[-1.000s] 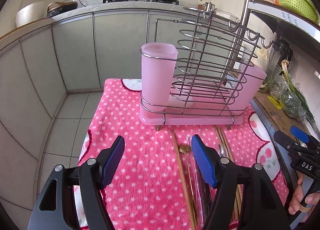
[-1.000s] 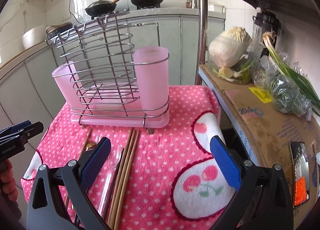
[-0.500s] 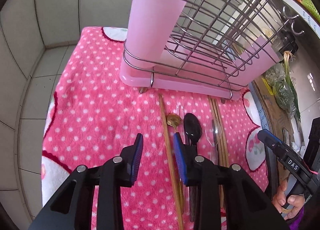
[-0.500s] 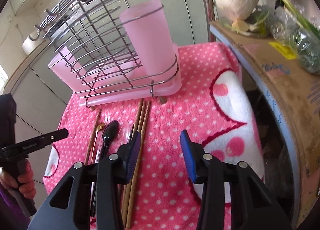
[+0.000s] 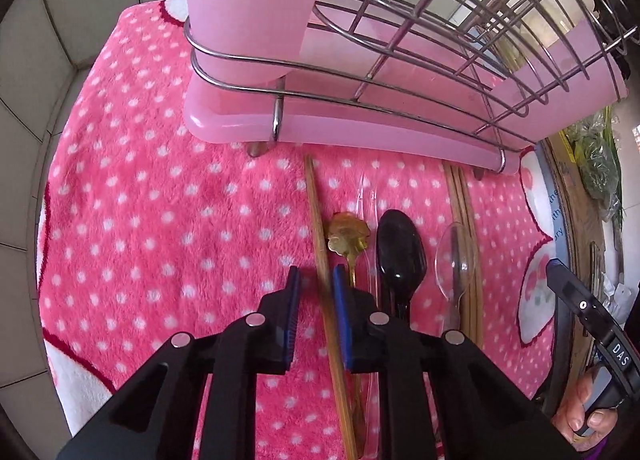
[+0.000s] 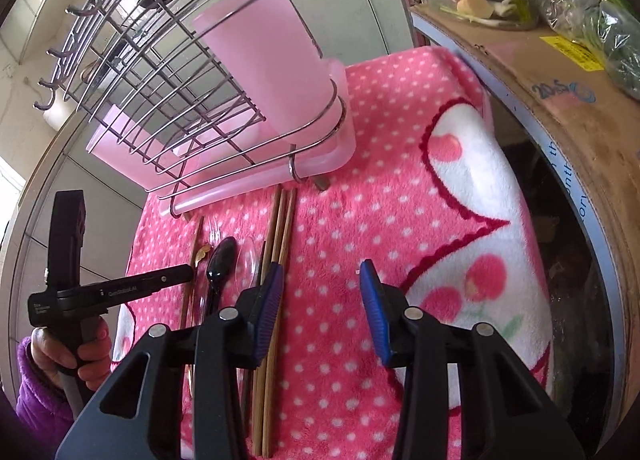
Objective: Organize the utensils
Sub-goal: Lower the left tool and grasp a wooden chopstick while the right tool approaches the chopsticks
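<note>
Utensils lie in a row on the pink dotted cloth (image 5: 160, 220): a single wooden chopstick (image 5: 318, 228), a gold spoon (image 5: 346, 238), a black spoon (image 5: 400, 252), a clear spoon (image 5: 456, 260) and several chopsticks (image 6: 280, 228). Behind them stands the wire rack (image 5: 400, 72) with a pink cup (image 5: 252, 8) at each end. My left gripper (image 5: 314, 280) is low over the cloth, its jaws narrowly open around the single chopstick. My right gripper (image 6: 320, 280) is open and empty, its left finger just above the chopstick bundle.
A cardboard box (image 6: 560, 72) with cabbage and bagged greens stands to the right of the cloth. Grey cabinets and floor tiles lie to the left and behind. The rack's pink drip tray (image 5: 320, 132) sits close behind the utensil tips.
Both grippers have come down and forward toward the utensils. The left jaws have narrowed from wide open to a slim gap around the single chopstick. The right jaws also narrowed somewhat.
</note>
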A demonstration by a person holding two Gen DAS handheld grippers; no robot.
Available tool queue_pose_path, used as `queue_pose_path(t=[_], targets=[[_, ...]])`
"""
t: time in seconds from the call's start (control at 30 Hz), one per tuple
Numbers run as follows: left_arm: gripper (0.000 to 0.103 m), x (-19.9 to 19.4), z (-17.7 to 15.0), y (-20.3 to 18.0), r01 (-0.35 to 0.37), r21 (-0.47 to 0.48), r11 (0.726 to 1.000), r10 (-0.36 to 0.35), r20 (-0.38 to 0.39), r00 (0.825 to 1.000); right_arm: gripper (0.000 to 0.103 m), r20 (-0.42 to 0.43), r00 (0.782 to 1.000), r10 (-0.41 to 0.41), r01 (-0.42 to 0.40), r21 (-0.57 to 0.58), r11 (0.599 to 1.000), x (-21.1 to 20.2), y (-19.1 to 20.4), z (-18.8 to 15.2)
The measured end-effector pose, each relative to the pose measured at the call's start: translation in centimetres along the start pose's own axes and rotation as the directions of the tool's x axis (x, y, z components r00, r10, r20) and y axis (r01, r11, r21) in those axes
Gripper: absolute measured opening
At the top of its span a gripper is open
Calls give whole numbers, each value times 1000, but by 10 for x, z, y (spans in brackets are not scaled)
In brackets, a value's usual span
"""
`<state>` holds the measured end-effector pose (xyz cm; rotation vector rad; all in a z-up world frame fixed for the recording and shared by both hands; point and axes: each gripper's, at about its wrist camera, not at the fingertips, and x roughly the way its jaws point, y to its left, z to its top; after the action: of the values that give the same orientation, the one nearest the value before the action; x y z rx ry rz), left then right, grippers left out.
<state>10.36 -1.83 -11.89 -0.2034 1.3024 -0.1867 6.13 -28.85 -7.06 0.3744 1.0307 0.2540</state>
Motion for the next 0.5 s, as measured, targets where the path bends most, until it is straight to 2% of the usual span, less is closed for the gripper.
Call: queue_pose_path(t=[0.07, 0.13, 0.33, 0.5], targets=[[15, 4, 2, -5, -16, 13, 1000, 16, 6, 1000, 41, -10, 1000, 7, -7, 1, 1000, 2, 1, 0], [8, 5, 2, -8, -20, 13, 1000, 20, 12, 1000, 41, -20, 1000, 11, -11, -5, 1000, 5, 5, 1], [6, -13, -11, 13, -17, -10, 1000, 17, 50, 999, 19, -96, 995, 38, -38, 5, 999, 26, 13, 5], [6, -25, -21, 35, -27, -39, 999, 29, 69, 997, 17, -169, 985, 33, -29, 22, 999, 52, 22, 8]])
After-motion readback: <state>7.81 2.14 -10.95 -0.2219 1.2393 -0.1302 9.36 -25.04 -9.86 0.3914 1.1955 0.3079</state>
